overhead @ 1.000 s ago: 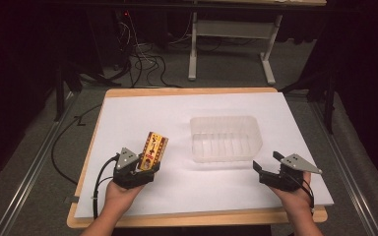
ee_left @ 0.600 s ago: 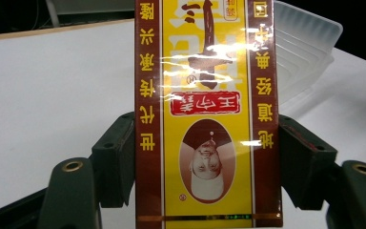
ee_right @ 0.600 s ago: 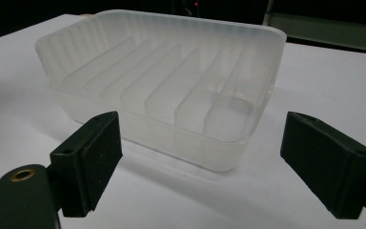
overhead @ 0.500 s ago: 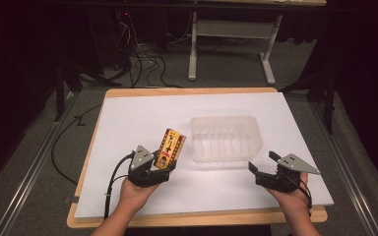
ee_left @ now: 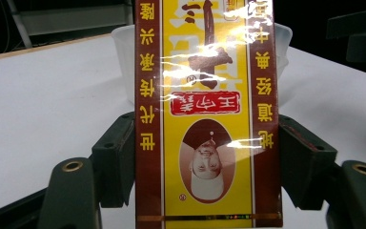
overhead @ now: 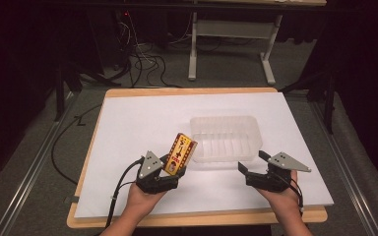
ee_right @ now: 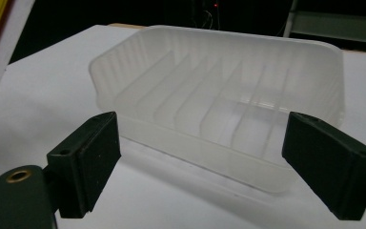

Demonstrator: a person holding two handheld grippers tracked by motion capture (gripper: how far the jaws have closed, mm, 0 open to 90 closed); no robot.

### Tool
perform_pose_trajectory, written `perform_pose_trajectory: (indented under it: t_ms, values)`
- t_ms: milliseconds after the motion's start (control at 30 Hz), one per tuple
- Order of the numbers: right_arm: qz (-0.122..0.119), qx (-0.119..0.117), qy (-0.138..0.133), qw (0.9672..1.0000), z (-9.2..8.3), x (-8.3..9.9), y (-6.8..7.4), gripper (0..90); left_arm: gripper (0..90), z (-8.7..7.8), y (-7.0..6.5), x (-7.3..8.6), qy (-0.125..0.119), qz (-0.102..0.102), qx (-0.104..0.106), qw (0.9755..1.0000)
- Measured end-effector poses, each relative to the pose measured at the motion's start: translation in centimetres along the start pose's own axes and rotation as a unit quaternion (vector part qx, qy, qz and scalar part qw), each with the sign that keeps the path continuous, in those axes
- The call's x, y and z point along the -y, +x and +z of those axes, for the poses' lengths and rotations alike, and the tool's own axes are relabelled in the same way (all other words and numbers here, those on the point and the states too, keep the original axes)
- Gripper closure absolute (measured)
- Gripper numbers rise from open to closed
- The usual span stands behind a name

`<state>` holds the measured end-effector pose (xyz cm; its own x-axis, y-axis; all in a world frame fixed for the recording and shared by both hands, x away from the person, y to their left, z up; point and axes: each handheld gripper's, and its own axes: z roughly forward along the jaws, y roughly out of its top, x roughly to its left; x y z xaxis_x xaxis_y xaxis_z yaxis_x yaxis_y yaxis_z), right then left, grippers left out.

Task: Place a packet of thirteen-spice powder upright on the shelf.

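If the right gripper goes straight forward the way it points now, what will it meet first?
Most likely the clear plastic tray: in the right gripper view its near wall stands directly ahead of the right gripper, between the open fingers, with bare white sheet before it. The exact depth is unclear.

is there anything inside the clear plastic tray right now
No, the tray holds nothing; just its bare ribbed bottom shows between the right tongs.

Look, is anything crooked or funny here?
Only the box: it leans toward the tray in the left gripper, and its print is upside down in the left gripper view. Nothing looks spilled or broken.
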<state>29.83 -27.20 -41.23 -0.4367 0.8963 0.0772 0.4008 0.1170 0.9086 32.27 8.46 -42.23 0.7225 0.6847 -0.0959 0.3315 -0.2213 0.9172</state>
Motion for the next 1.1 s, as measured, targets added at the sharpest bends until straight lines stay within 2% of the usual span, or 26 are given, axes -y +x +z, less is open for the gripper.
perform_pose_trajectory:
  t_ms: [300, 533, 633, 700, 833, 1100]
  values:
    - [-0.001, -0.027, -0.008, 0.9996, 0.8, -2.1, 2.4, 11.3, 32.5, -0.1, -0.7, 0.4, 0.000, 0.010, -0.008, 0.9999]
    - [-0.001, -0.041, -0.021, 0.9989, 2.2, -3.8, 3.6, 13.1, 32.5, 0.3, -1.3, 0.5, 0.006, 0.020, -0.013, 0.9997]
    - [0.014, -0.065, -0.031, 0.9973, 2.5, -3.9, 4.1, 12.0, 32.5, 0.6, -1.8, 0.7, 0.007, 0.027, -0.017, 0.9995]
    - [0.003, -0.075, -0.029, 0.9967, 2.5, -3.9, 4.6, 10.9, 32.5, 0.9, -2.3, 0.7, 0.010, 0.035, -0.015, 0.9992]
    - [0.013, -0.103, -0.034, 0.9940, 2.4, -3.8, 5.4, 10.6, 32.5, 1.5, -3.4, 0.8, 0.014, 0.049, -0.013, 0.9986]
    - [0.021, -0.127, -0.015, 0.9915, 3.4, -2.8, 6.5, 12.0, 32.5, 2.3, -5.4, 1.2, 0.010, 0.062, -0.010, 0.9979]
